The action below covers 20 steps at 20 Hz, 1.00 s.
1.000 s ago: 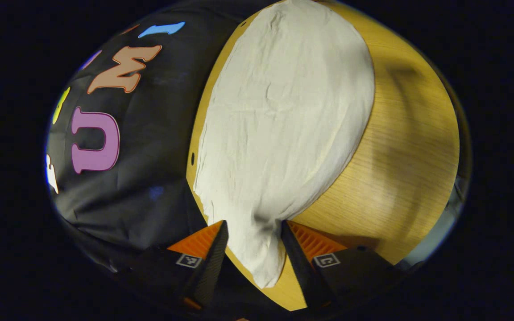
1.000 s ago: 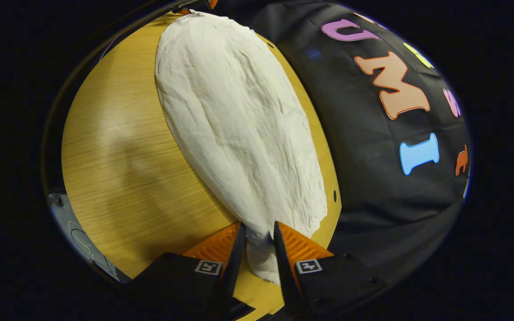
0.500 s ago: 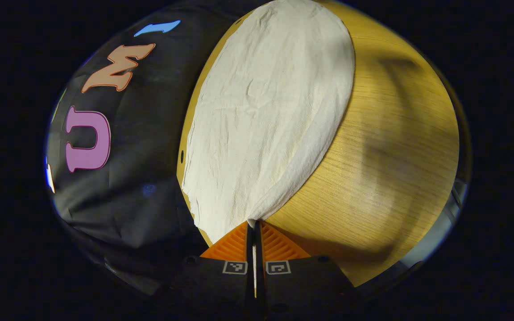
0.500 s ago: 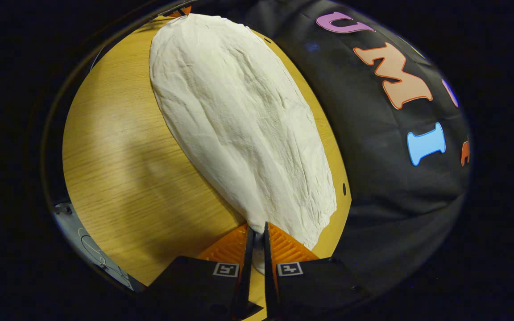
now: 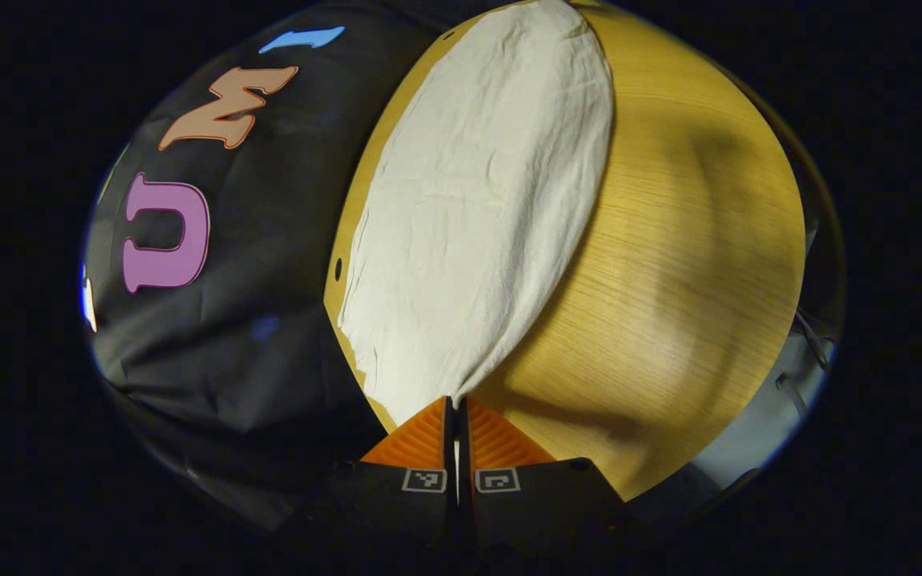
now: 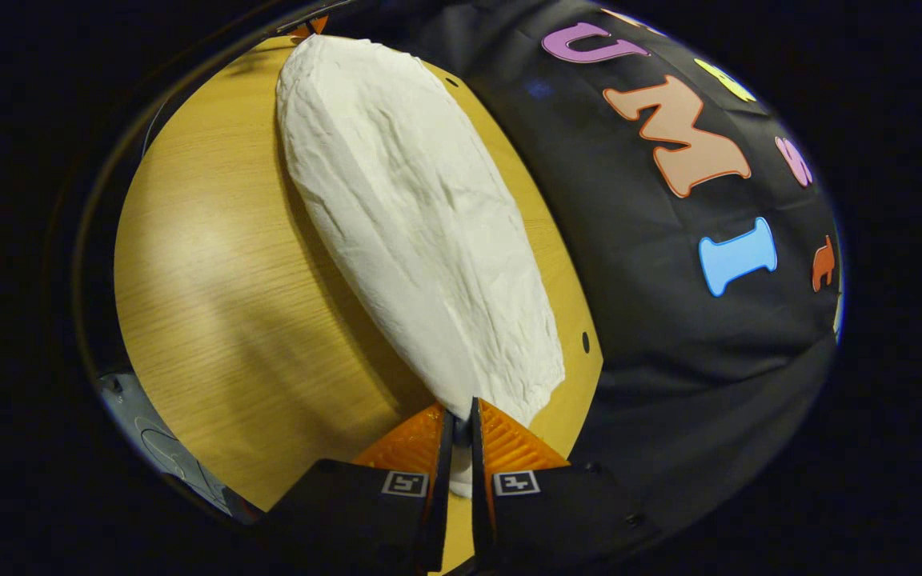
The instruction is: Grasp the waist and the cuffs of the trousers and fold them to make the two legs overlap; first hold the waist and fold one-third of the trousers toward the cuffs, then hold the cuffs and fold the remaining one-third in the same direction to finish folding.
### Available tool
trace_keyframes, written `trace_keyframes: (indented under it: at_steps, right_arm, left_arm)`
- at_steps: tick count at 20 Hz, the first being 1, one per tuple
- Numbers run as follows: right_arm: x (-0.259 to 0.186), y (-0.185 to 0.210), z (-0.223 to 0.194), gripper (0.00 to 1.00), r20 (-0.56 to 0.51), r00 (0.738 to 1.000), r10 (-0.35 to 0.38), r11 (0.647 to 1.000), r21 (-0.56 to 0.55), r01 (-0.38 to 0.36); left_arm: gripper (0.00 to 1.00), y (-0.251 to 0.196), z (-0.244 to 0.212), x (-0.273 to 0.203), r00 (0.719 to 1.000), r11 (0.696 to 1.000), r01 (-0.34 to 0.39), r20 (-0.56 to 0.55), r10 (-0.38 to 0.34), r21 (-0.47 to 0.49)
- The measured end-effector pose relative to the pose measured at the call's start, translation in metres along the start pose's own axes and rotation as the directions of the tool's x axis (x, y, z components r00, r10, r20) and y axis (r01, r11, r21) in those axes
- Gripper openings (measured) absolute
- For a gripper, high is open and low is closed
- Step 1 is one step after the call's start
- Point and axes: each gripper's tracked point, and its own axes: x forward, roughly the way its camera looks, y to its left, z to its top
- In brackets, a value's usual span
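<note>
We find trousers [image 5: 477, 216] spread on wooden table [image 5: 693, 264], along table's wall-side edge. Left gripper [image 5: 456, 410] closed tight, pinching near end of trousers at one edge. Right gripper [image 6: 461, 418] closed likewise, cloth bunched between fingers at opposite end. Which end is waist, we cannot tell. We judge fabric thin, light, limp, creasing readily; not slippery, not fragile. We advise hold at edge corners, both layers caught, cloth kept taut between grippers against sag.
</note>
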Motion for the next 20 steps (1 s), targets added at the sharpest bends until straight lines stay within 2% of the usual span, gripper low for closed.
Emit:
trace_keyframes:
  at_steps: [7, 13, 20]
  right_arm:
    - [-0.008, -0.057, 0.023, 0.15, 0.093, 0.991, -0.097, 0.995, 0.001, 0.098]
    - [0.005, -0.098, 0.040, 0.15, 0.165, 0.973, -0.164, 0.986, 0.034, 0.160]
    - [0.026, -0.134, 0.061, 0.15, 0.159, 0.959, -0.236, 0.970, 0.104, 0.221]
  left_arm:
    - [0.00, 0.049, 0.018, -0.015, 0.995, 0.994, -0.096, -0.030, 0.094, -0.054]
    - [0.00, 0.110, 0.042, -0.030, 0.979, 0.971, -0.205, -0.042, 0.202, -0.125]
    - [0.00, 0.170, 0.066, -0.013, 0.963, 0.946, -0.266, -0.010, 0.268, -0.188]
